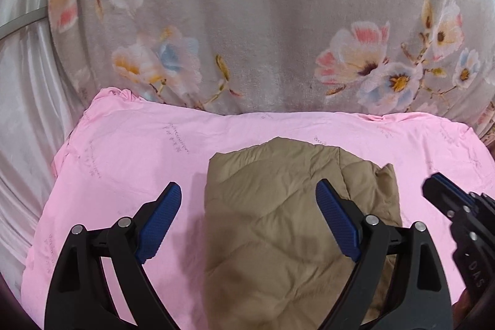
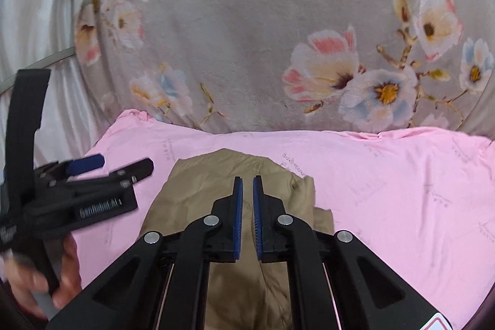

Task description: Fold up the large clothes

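Observation:
A tan quilted garment (image 1: 275, 215) lies folded into a compact rectangle on a pink sheet (image 1: 123, 163). It also shows in the right wrist view (image 2: 198, 194). My left gripper (image 1: 247, 215) is open above the garment's left part, with nothing between its blue pads (image 1: 159, 221). It appears at the left of the right wrist view (image 2: 92, 175), held by a hand. My right gripper (image 2: 247, 206) hovers over the garment with its jaws nearly together and nothing between them. It shows at the right edge of the left wrist view (image 1: 458, 206).
A grey floral blanket (image 1: 263, 20) lies beyond the pink sheet, also in the right wrist view (image 2: 247, 36). A white satin curtain (image 1: 24, 82) hangs at the left.

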The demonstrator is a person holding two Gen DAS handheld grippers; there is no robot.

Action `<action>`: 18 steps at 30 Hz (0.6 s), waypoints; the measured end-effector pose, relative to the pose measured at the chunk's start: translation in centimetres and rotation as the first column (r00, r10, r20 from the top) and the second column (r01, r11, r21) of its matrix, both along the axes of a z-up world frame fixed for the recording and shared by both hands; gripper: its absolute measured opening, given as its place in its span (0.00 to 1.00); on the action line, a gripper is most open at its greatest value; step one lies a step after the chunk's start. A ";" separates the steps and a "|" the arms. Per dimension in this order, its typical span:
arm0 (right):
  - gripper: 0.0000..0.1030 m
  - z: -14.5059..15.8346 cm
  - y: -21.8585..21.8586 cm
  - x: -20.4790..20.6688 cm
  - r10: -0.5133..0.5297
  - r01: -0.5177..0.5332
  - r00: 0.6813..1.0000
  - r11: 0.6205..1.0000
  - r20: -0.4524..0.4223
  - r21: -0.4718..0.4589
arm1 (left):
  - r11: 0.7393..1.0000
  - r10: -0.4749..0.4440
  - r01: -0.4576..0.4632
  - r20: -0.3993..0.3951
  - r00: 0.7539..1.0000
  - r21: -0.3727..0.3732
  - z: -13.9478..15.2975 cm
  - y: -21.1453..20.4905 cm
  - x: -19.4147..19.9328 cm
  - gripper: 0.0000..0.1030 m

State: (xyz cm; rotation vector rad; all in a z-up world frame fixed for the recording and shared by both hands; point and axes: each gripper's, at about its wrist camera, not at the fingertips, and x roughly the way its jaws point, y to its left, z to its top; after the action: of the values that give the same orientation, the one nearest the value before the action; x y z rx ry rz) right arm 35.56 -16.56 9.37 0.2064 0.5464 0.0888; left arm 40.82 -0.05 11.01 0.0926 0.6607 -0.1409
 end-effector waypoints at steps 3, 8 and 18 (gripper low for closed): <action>0.05 -2.1 -0.6 3.6 -0.028 0.031 0.998 0.998 -0.050 0.048 | 1.000 0.015 -0.015 -0.027 1.000 0.012 -1.5 -1.3 2.3 0.83; 0.05 -6.9 -0.9 7.9 -0.085 0.085 0.987 0.996 -0.134 -0.001 | 0.998 0.047 -0.044 -0.076 0.996 0.045 -5.5 -3.1 6.1 0.83; 0.01 -14.1 -3.0 10.5 -0.109 0.115 0.976 0.993 -0.186 0.024 | 0.996 0.072 -0.069 -0.056 0.996 0.059 -11.5 -4.8 8.4 0.88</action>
State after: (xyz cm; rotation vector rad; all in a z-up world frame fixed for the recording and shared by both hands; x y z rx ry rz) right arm 46.02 -19.58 -4.78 0.2807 0.7175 -0.0309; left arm 49.17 -4.83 -0.50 0.1201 0.7256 -0.0567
